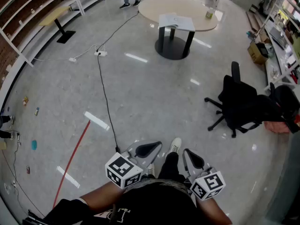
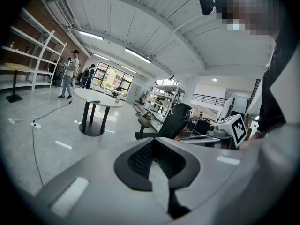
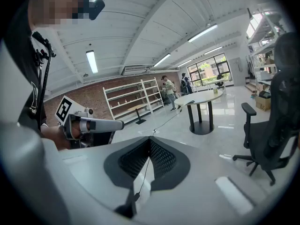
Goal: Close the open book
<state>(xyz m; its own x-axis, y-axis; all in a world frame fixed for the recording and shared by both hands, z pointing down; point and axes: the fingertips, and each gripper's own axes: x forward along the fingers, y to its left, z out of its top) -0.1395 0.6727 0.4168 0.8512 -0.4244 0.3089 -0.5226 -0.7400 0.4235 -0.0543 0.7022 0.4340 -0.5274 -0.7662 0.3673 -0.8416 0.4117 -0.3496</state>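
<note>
The left gripper (image 1: 147, 150) and the right gripper (image 1: 194, 160) are held low and close against the person's body, both aimed out over the grey floor (image 1: 140, 93). In the left gripper view the 2 dark ribbed fingers (image 2: 140, 156) are seen pressed together at their tips, with only a narrow slot left lower down, and nothing is held between them. In the right gripper view the fingers (image 3: 164, 158) are likewise brought together at the tips, and nothing is gripped. The open book (image 1: 176, 21) is seen only as a pale flat shape on the round counter (image 1: 154, 6), far ahead of both pairs of fingers, at the counter edge nearest them. A small cup (image 1: 209, 14) is set on the same counter, to the right of the book. A black office chair (image 1: 239, 102) is placed ahead and to the right of the right fingers. A black cable (image 1: 105, 97) is laid across the floor ahead of the left fingers, and a red line (image 1: 73, 158) is marked on the floor to their left.
</note>
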